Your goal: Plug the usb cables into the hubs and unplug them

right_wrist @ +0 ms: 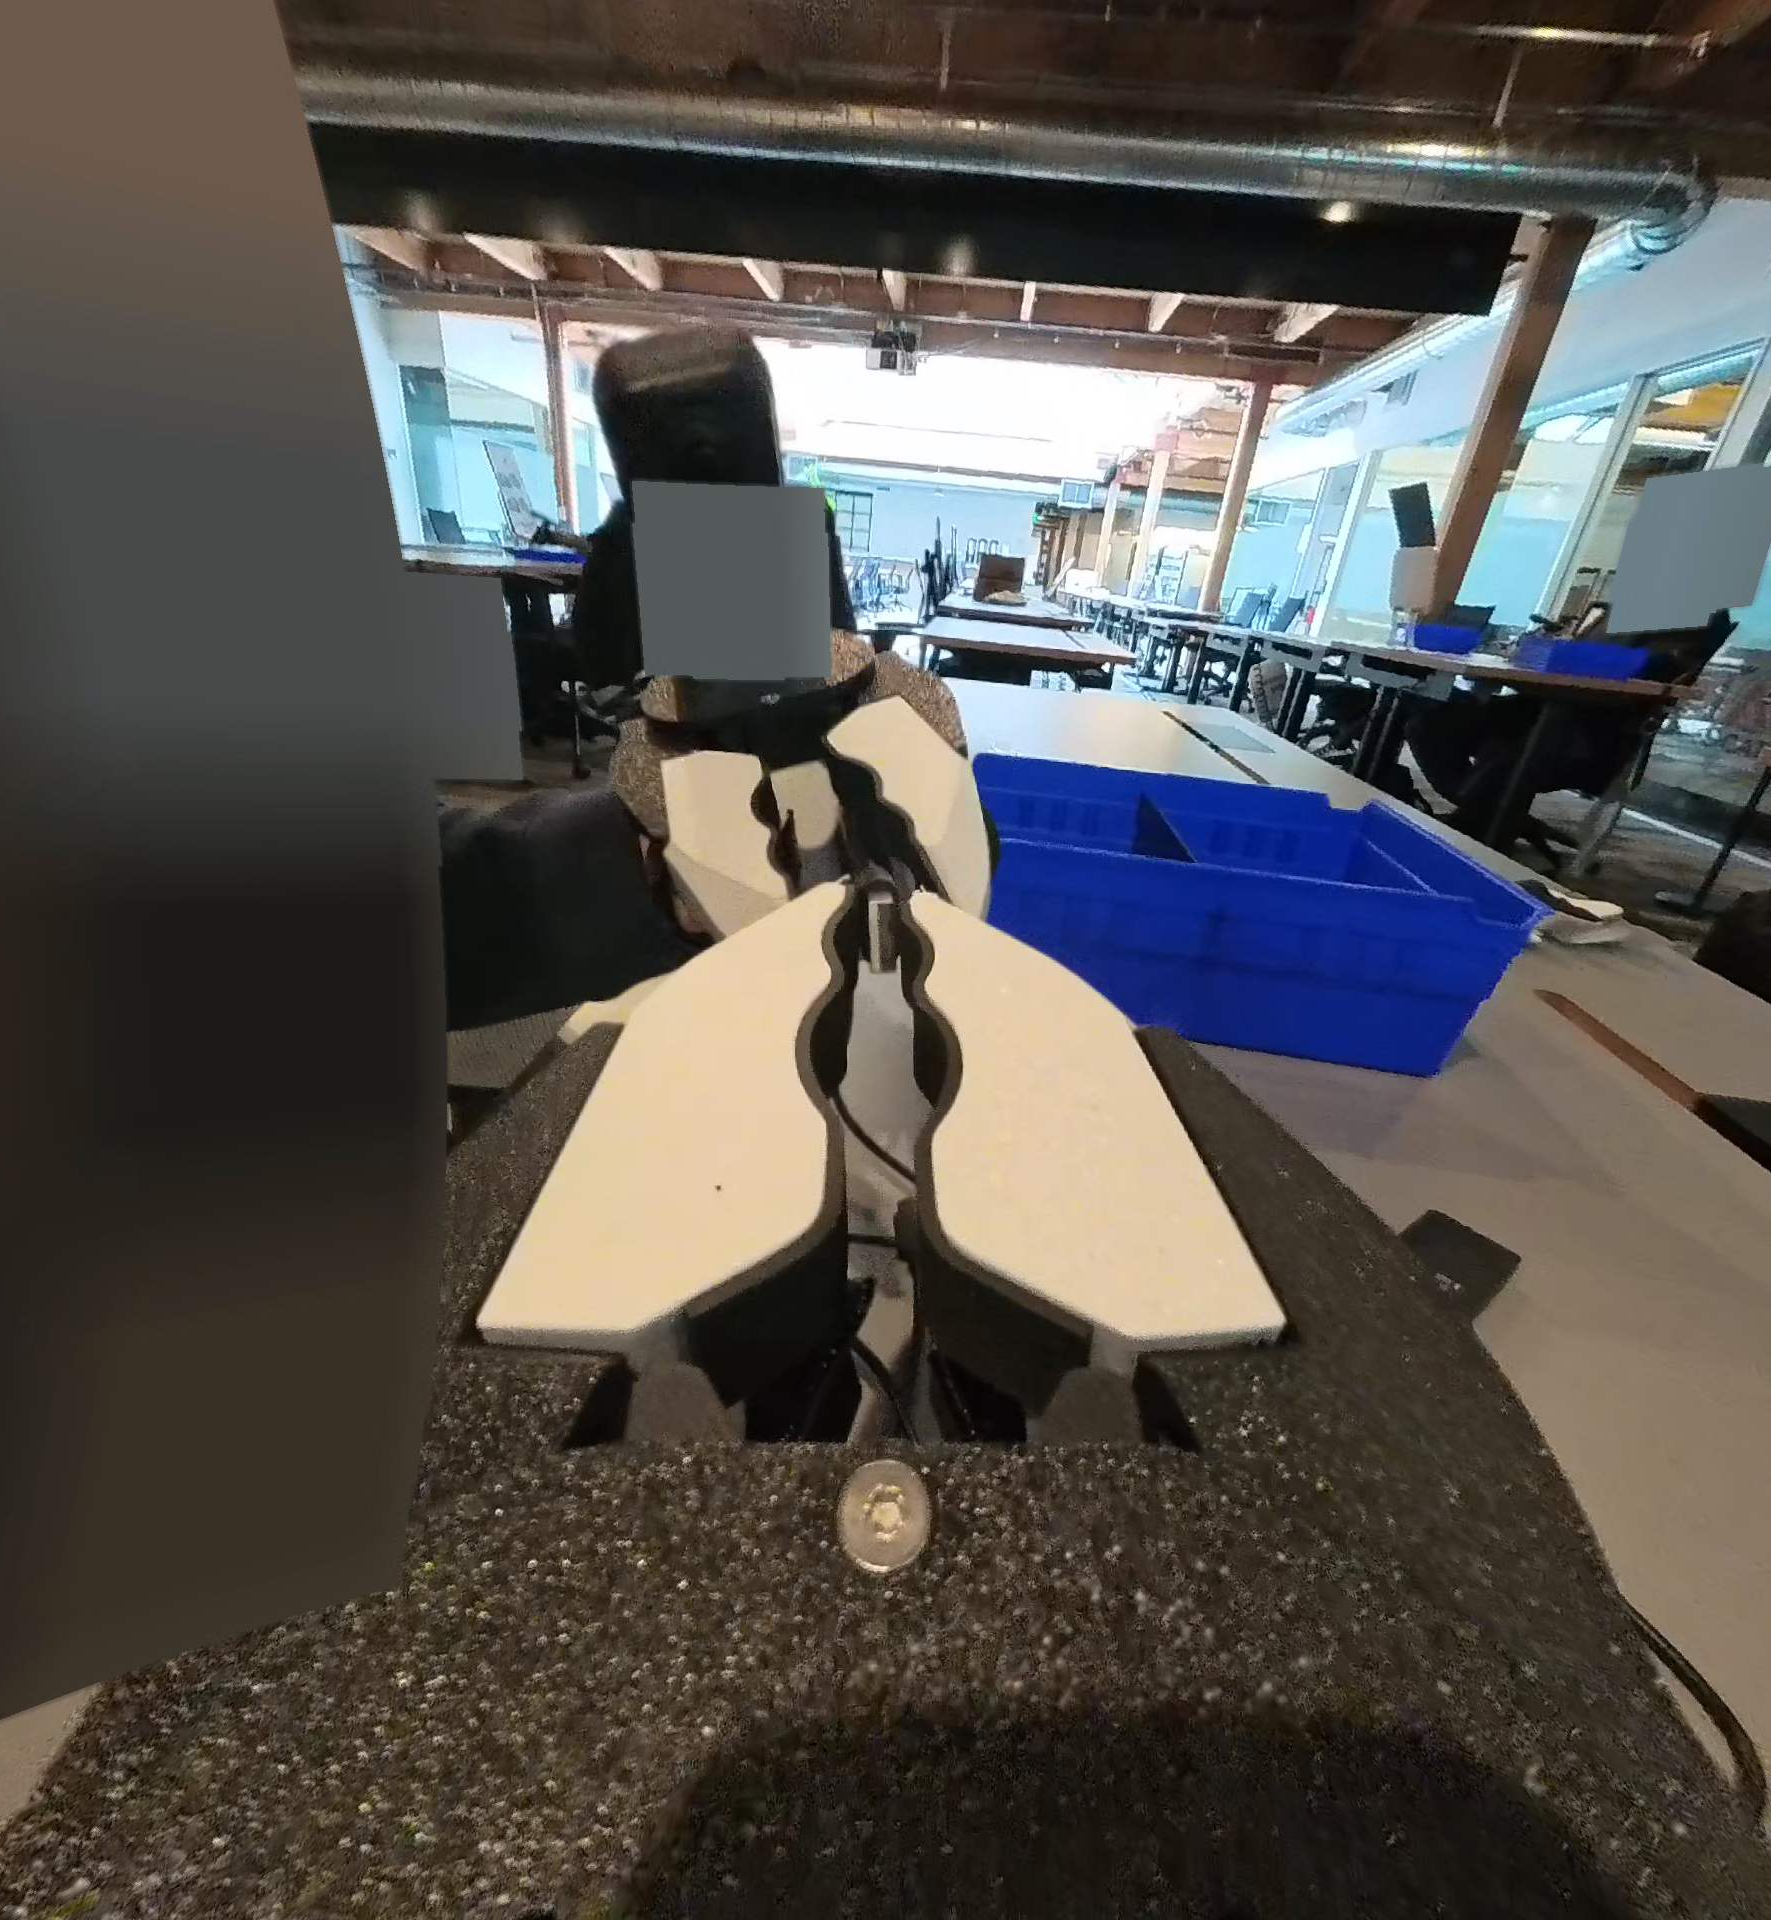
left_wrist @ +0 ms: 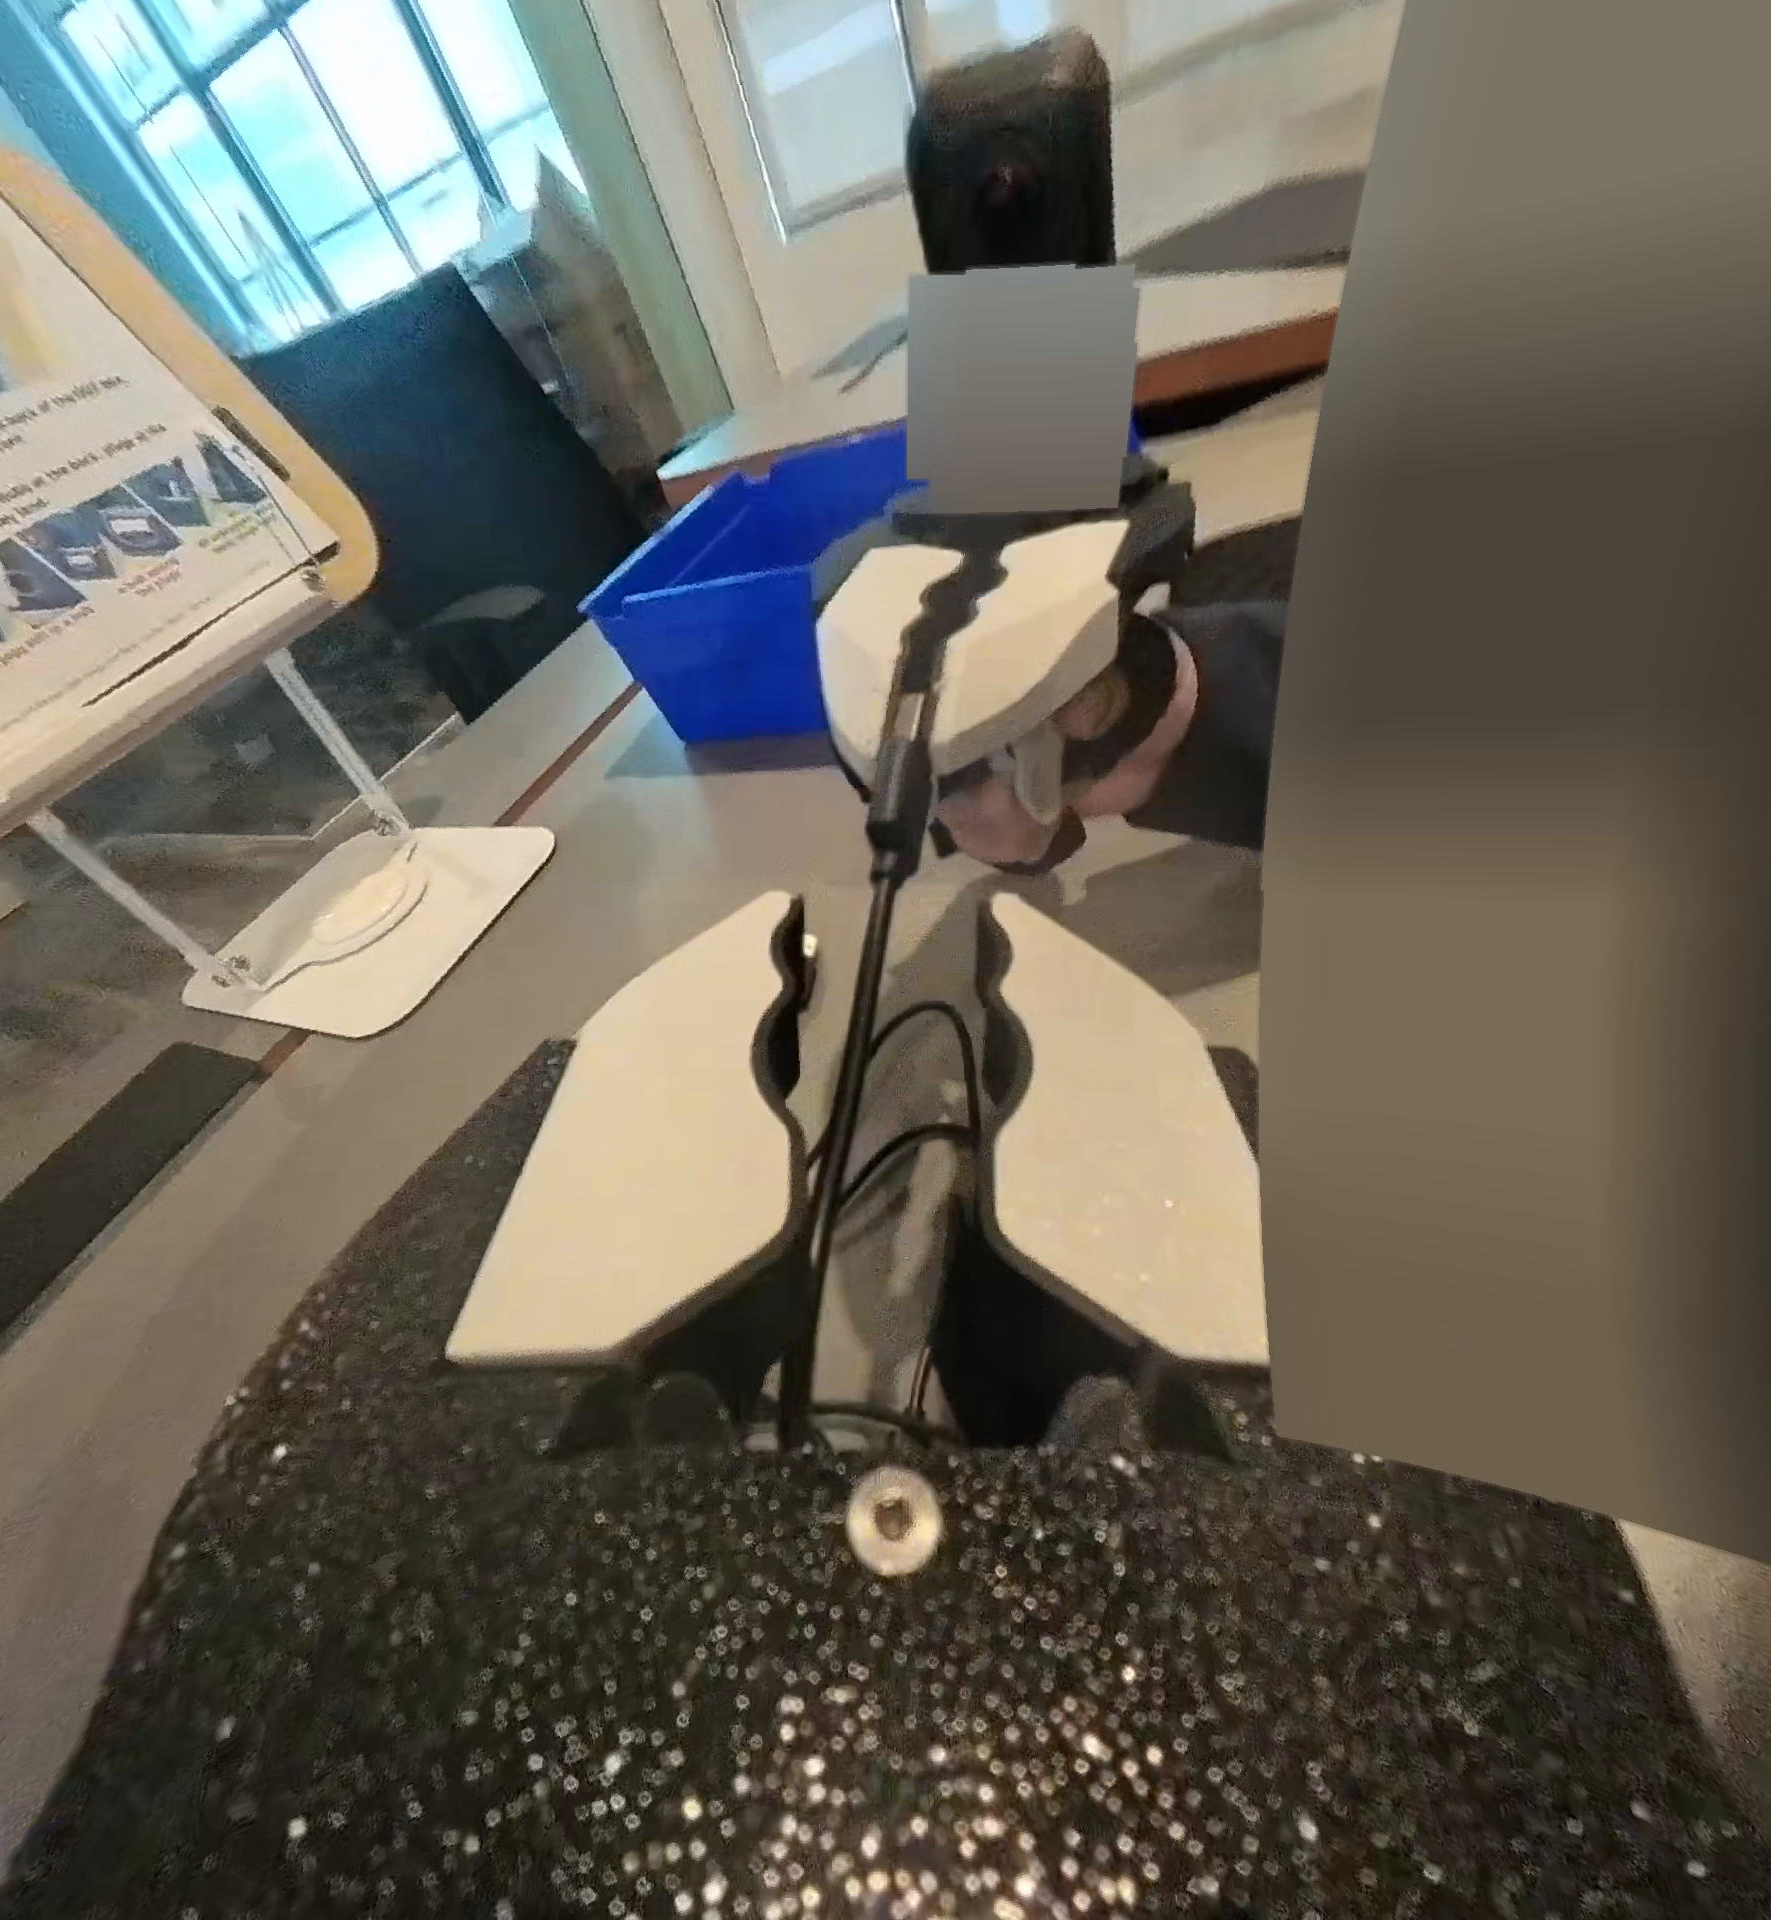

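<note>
Gap between left gripper [left_wrist: 891,971] fingers taken by black cable [left_wrist: 865,1049]. Right gripper [left_wrist: 964,634] faces close ahead, centre frame. Blue bin [left_wrist: 715,613] behind it on table [left_wrist: 590,821]. Sign stand [left_wrist: 361,914] blocks left side; strip between stand and bin free.

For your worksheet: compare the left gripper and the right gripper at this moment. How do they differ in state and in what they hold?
The left gripper has its jaws apart, while the right gripper is pinched nearly shut. The left gripper grips nothing, the black cable merely running between its fingers; the right gripper clamps the cable's plug. Both have white fingers and face each other above the grey table.
</note>
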